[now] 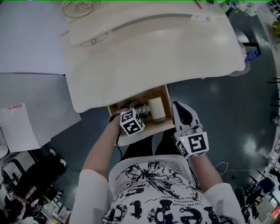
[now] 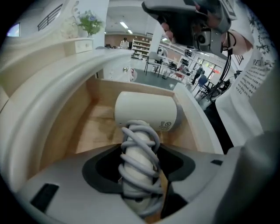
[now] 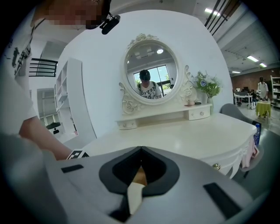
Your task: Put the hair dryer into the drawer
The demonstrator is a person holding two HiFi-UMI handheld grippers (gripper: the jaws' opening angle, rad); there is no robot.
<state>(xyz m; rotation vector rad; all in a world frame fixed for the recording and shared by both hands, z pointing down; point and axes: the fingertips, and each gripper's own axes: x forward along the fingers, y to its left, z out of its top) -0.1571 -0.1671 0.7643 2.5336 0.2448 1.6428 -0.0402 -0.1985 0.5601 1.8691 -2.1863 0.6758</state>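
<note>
The white hair dryer (image 2: 146, 111) lies inside the open wooden drawer (image 2: 70, 127), its barrel crosswise and its grey cord wound round the handle (image 2: 139, 162). My left gripper (image 2: 140, 179) is shut on that cord-wrapped handle. In the head view the hair dryer (image 1: 155, 109) sits at the right of the drawer (image 1: 146, 130), with the left gripper (image 1: 132, 109) reaching in from the front. My right gripper (image 1: 180, 109) hangs just right of the drawer, outside it. In its own view the right gripper (image 3: 140, 151) is shut and holds nothing.
The white dressing table top (image 1: 153, 52) overhangs the drawer's back part. An oval mirror (image 3: 151, 70), a small shelf with drawers (image 3: 162, 118) and a flower vase (image 3: 205, 85) stand at its far side. A glass dish (image 1: 78, 6) is on the table.
</note>
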